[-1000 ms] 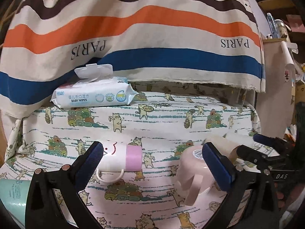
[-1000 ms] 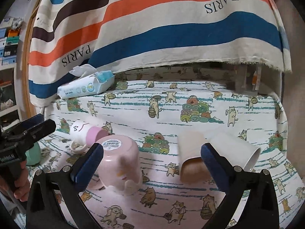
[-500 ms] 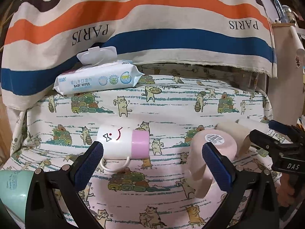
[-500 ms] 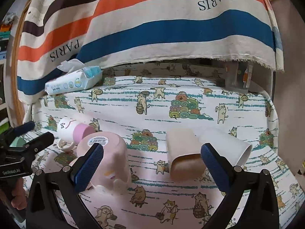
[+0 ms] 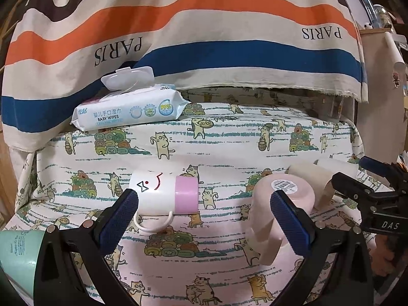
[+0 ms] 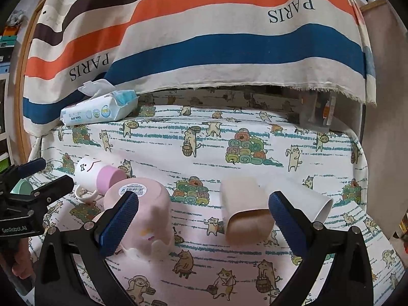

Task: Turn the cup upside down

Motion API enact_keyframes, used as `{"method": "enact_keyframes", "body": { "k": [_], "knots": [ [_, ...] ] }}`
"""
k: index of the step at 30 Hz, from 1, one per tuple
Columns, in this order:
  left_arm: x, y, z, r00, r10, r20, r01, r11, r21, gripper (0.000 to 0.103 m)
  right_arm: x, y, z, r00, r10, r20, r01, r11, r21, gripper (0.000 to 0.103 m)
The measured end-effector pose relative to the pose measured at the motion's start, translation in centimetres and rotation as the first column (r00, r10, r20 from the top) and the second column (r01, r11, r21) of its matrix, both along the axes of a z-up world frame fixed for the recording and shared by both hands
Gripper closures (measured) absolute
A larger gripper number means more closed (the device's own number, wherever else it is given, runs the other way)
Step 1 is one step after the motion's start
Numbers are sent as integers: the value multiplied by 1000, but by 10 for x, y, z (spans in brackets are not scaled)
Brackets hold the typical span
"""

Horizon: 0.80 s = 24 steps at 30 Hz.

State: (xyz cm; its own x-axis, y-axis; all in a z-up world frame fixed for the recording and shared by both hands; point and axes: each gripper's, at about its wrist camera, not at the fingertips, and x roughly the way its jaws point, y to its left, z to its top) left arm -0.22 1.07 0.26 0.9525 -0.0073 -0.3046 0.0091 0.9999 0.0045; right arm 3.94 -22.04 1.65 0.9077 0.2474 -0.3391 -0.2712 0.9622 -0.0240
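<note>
Pink-banded white mug (image 5: 164,194) lies on its side on the cat-print cloth (image 5: 229,137), just beyond your left gripper (image 5: 204,223), whose fingers stand wide apart and empty. Its long axis runs left to right, pink rim rightward, handle toward you. Your right gripper (image 6: 202,221) is likewise spread, holding nothing, between the upturned pink cup (image 6: 145,204) and the beige cup (image 6: 244,204).

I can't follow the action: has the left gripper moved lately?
Yes. In the right wrist view the left gripper has edged toward the white mug.
</note>
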Motion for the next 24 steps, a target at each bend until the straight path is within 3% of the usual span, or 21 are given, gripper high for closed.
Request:
{"method": "enact_keyframes", "body": {
  "k": [24],
  "knots": [
    [3,4,0,1000,8,-4,-8,1000,-6,0,2,1,-2,1000,5,-11,-5,1000,-4,1]
  ]
}}
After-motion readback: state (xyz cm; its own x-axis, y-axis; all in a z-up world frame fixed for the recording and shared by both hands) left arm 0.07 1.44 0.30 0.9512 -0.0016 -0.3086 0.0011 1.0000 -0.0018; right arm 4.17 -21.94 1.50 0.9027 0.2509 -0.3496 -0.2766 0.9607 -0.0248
